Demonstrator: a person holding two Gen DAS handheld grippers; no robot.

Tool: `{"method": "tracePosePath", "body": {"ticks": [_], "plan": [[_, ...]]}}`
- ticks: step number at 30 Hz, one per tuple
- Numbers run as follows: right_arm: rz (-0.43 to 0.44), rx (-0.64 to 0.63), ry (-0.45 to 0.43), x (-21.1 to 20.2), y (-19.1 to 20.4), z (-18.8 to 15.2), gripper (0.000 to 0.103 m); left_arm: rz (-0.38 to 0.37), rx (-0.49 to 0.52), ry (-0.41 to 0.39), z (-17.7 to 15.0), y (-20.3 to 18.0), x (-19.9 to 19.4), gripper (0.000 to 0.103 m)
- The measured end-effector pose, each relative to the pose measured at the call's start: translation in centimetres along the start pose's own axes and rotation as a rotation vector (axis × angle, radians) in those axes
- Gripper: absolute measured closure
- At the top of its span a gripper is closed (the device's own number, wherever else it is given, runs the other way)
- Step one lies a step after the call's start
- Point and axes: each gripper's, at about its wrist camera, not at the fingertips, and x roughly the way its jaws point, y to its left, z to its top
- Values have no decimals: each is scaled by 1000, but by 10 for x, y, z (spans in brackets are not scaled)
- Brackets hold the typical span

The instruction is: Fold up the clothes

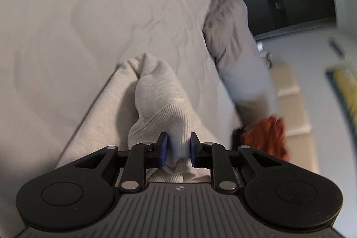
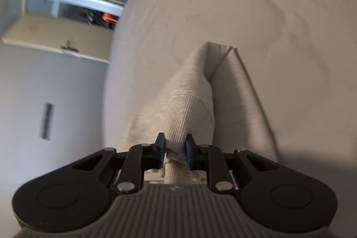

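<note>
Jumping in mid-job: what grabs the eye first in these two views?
Both grippers, left and right, are clamped on ribbed edges of a pale grey sweatshirt that trails away over the white bed. Next, an orange cloth stands out at the bed's right edge in the left view, below a grey pillow.

My left wrist camera sits just behind the left gripper [image 1: 178,150], looking forward along its fingers and down, close over the bed [image 1: 89,15], with the room's far wall at right. My right wrist camera does likewise behind the right gripper [image 2: 174,151], room at left. Both views share the bed [image 2: 267,3] and the pale garment [image 1: 154,90] [image 2: 200,86].
</note>
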Motion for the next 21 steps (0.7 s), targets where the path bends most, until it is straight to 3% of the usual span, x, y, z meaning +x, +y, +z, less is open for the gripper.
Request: {"method": "tracePosePath", "body": {"ticks": [2,4,12,21], "plan": [[-35,-1,8,2,-7,-1,83,24,-41,-2,1,15,1,87],[-90,-10,24,7,-16,-5,83,74,-20,3,0,24,3,87],[-232,-127,34,27,-25,-11,84,247,290,22,-8,1,17,87],[-301,-187,30,40,-26,-14,83,318,336,33,-16,-3,32,82]]}}
